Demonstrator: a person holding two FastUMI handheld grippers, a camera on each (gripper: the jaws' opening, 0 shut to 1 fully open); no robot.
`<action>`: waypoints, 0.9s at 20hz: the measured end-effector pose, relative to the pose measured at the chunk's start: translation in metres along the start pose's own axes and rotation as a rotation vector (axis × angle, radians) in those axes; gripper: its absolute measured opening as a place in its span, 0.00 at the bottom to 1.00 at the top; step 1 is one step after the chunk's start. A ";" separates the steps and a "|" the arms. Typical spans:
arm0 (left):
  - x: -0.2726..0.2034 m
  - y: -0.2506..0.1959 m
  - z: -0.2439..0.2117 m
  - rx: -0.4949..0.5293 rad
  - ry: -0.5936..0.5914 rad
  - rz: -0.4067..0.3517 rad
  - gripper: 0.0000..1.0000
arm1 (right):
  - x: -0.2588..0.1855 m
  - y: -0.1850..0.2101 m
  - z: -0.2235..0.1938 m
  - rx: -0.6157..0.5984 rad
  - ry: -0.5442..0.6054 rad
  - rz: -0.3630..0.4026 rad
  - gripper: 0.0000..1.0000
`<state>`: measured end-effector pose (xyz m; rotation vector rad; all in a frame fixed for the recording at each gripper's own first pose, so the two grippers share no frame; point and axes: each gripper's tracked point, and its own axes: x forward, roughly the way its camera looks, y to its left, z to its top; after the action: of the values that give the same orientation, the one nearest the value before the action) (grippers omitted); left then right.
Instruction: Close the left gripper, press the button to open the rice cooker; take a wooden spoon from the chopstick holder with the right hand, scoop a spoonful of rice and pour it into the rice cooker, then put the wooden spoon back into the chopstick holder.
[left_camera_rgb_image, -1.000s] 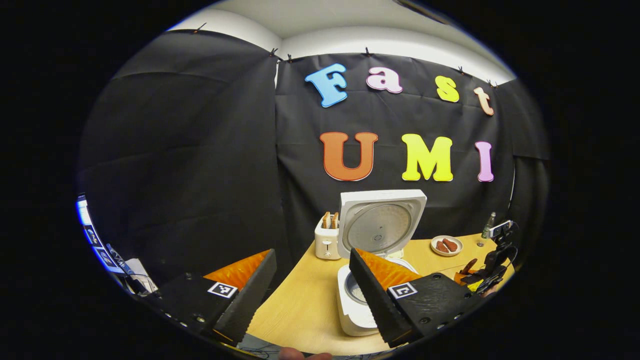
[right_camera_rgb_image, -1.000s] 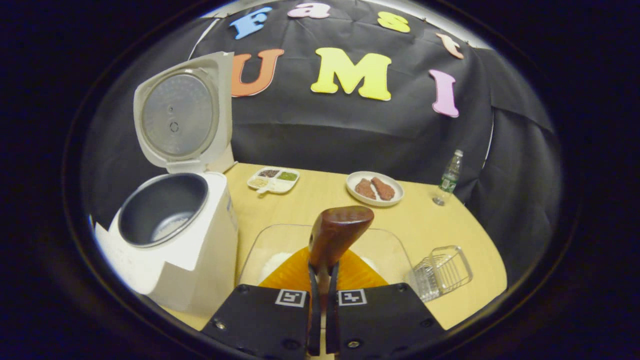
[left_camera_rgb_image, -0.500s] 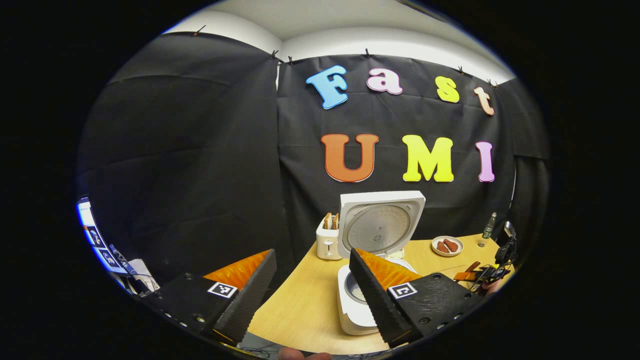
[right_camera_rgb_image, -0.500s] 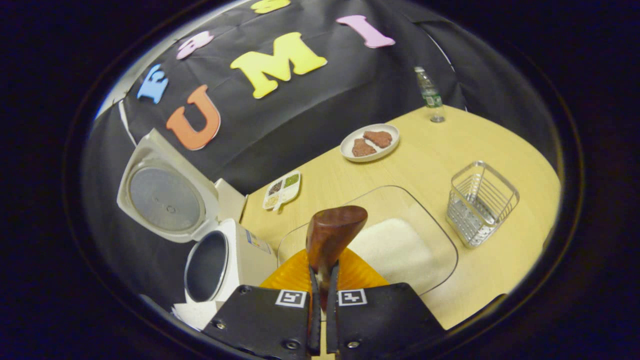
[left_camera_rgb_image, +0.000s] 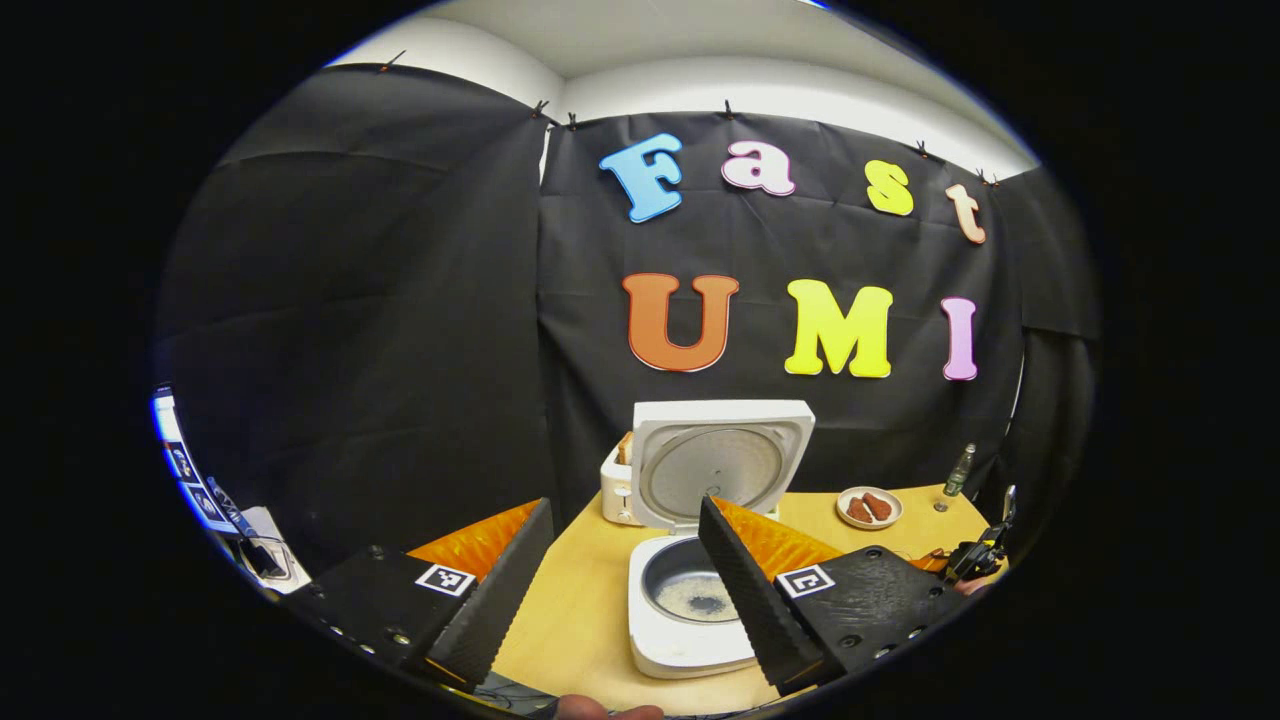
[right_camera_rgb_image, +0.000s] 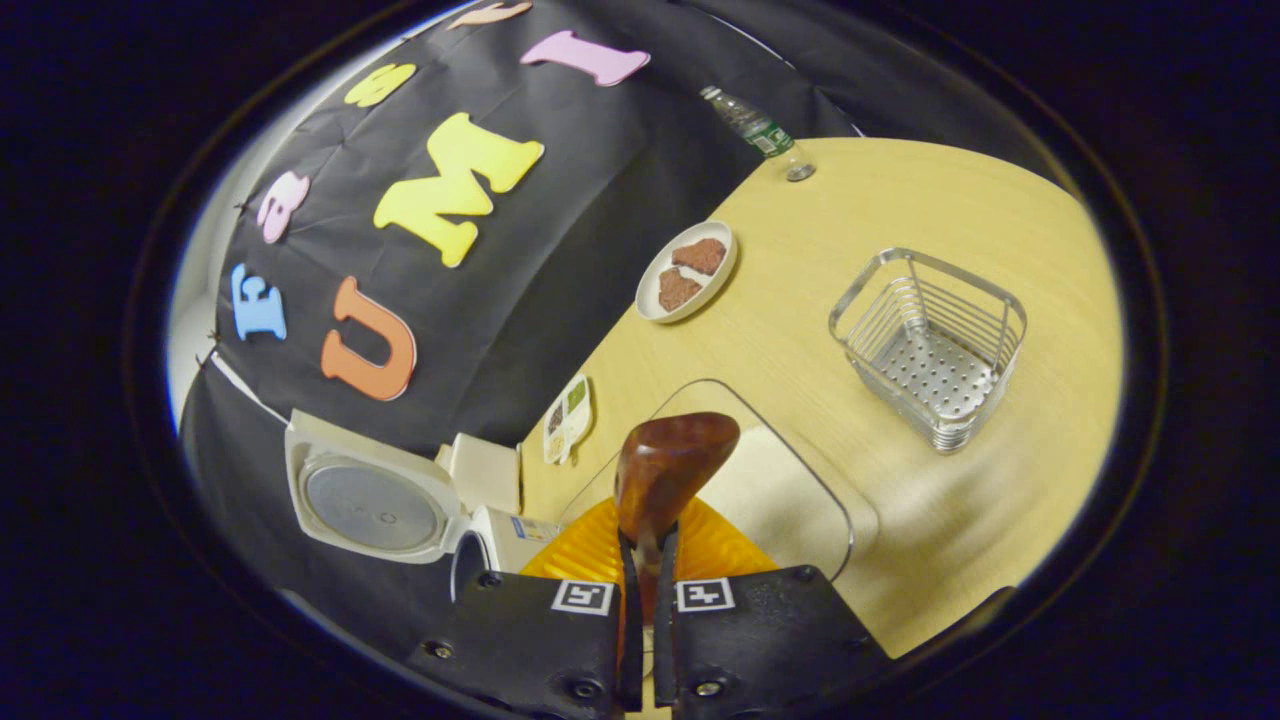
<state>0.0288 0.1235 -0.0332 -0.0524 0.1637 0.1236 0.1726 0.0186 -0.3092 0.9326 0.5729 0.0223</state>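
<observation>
In the left gripper view the white rice cooker stands on the table with its lid up and a little rice in its pot. My left gripper hangs open in front of it and holds nothing. Far right, the other gripper is small and dark. In the right gripper view my right gripper is shut on the handle of the dark wooden spoon, above the glass tray of rice. The wire chopstick holder stands to the right. The open cooker lies lower left.
A toaster stands behind the cooker. On the wooden table are a plate with two brown pieces, a plastic bottle and a small divided dish. The table's front edge lies just below my left gripper.
The right gripper has swung and rolled with the spoon away from the cooker, over the tray; the holder now looms larger. The left gripper has shifted a little and looks more into the pot.
</observation>
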 end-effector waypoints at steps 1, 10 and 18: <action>0.001 -0.004 -0.001 0.003 0.002 0.001 0.94 | -0.003 -0.001 0.009 0.038 -0.004 0.016 0.10; 0.001 -0.024 0.010 -0.030 -0.035 0.010 0.94 | -0.043 0.061 0.062 0.058 -0.044 0.130 0.09; -0.023 0.034 -0.002 -0.037 -0.048 0.102 0.94 | -0.028 0.202 0.034 -0.057 0.010 0.284 0.09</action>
<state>0.0014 0.1544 -0.0328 -0.0782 0.1166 0.2291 0.2101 0.1083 -0.1271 0.9526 0.4432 0.2965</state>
